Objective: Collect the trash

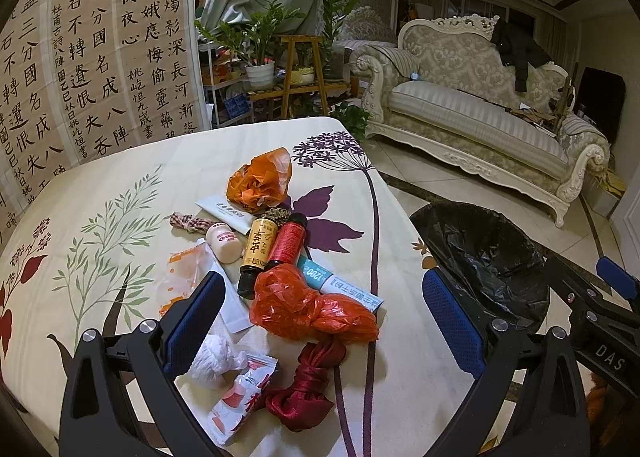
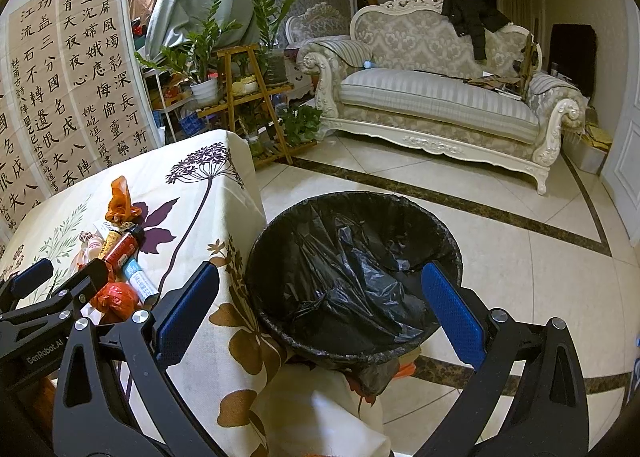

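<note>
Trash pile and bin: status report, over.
Left gripper open over trash pile on table; right gripper open, empty, above bin. Nothing picked yet. Path to bin clear.

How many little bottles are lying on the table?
3: a white plastic bottle, a yellow-labelled dark bottle beside it, and a red-labelled dark bottle next to that. Others may hide under the bags.

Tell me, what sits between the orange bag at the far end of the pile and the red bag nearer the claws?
In the left wrist view, two bottles lie between the orange bag and the red bag: a yellow-labelled bottle and a red bottle, side by side.
</note>
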Motion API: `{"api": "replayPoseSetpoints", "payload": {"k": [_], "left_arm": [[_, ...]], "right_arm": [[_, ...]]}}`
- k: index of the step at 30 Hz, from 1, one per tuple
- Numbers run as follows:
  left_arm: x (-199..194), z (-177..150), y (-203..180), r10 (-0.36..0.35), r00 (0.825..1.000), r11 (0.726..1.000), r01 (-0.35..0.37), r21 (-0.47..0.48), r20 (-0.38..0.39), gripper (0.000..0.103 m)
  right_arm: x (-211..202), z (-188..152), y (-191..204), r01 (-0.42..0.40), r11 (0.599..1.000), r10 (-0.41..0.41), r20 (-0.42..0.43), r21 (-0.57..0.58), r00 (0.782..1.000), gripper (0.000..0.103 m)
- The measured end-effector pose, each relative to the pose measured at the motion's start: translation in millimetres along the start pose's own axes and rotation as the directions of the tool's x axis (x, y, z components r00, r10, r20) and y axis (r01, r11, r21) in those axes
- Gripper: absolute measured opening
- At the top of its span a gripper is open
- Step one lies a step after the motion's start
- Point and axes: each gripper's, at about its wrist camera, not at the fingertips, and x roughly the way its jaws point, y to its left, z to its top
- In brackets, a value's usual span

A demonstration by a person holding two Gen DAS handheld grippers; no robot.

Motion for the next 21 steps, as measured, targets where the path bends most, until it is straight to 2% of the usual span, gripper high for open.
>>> {"api": "replayPoseSetpoints", "payload": {"k": [21], "left_arm": [[4.3, -3.4, -1.0, -0.006, 1.000, 1.000, 0.006, 0.000, -0.012, 0.096]], "right_arm": [[2.7, -4.4, 1.6, -0.001, 1.000, 0.001, -0.010, 0.002, 1.000, 0.099]]}}
